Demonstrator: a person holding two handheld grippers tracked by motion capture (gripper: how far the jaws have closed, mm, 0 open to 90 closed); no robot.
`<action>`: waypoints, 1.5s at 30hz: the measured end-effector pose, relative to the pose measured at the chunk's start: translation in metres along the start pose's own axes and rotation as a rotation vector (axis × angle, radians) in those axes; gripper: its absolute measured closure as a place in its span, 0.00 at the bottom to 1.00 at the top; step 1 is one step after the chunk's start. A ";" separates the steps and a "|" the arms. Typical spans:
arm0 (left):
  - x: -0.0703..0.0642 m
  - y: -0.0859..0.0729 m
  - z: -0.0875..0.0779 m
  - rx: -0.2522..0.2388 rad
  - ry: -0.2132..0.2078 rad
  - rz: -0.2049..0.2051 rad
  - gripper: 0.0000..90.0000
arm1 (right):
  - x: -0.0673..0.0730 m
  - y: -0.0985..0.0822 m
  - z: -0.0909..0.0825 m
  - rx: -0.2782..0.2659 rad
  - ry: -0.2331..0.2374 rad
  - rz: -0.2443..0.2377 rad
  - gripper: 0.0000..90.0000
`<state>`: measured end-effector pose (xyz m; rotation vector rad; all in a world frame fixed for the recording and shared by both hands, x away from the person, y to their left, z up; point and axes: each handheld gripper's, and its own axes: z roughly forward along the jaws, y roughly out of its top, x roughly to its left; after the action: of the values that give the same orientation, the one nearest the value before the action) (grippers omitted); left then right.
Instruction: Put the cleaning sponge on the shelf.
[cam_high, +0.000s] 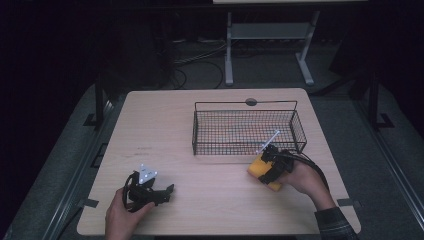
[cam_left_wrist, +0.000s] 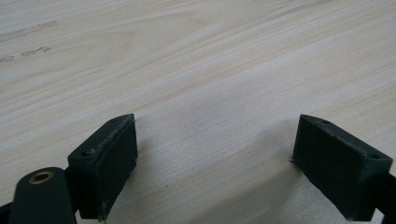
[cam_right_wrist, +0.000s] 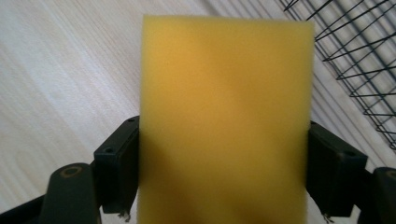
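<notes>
The right gripper (cam_high: 266, 169) clamps a yellow rectangular foam sponge (cam_right_wrist: 224, 121) at five o'clock of the black wire basket (cam_high: 248, 131). The left gripper (cam_left_wrist: 215, 163) (jaws wide apart) rests at seven o'clock on the pale wooden table (cam_high: 165, 130).

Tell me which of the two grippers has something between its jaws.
The right gripper, beside the wire basket: its jaws clamp a yellow sponge. The left gripper stands open over bare table.

Dim room around my lit tabletop (cam_high: 210, 200); the yellow sponge (cam_right_wrist: 224, 121) blurs up close, and soft shadows pool beneath my fingers (cam_left_wrist: 105, 168).
</notes>
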<state>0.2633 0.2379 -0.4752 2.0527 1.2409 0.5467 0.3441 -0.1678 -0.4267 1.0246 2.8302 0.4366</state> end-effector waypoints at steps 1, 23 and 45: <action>0.000 0.000 0.000 0.000 0.000 0.000 0.14 | 0.000 0.000 -0.002 -0.004 0.002 0.004 0.26; 0.000 0.000 0.000 -0.001 0.000 -0.001 0.14 | -0.006 0.004 -0.053 -0.034 0.009 0.049 0.26; 0.000 0.000 0.000 -0.002 0.001 -0.002 0.14 | -0.038 0.018 -0.090 -0.063 -0.052 0.100 0.26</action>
<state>0.2633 0.2377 -0.4754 2.0490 1.2424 0.5473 0.3674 -0.1999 -0.3353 1.1510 2.7105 0.4969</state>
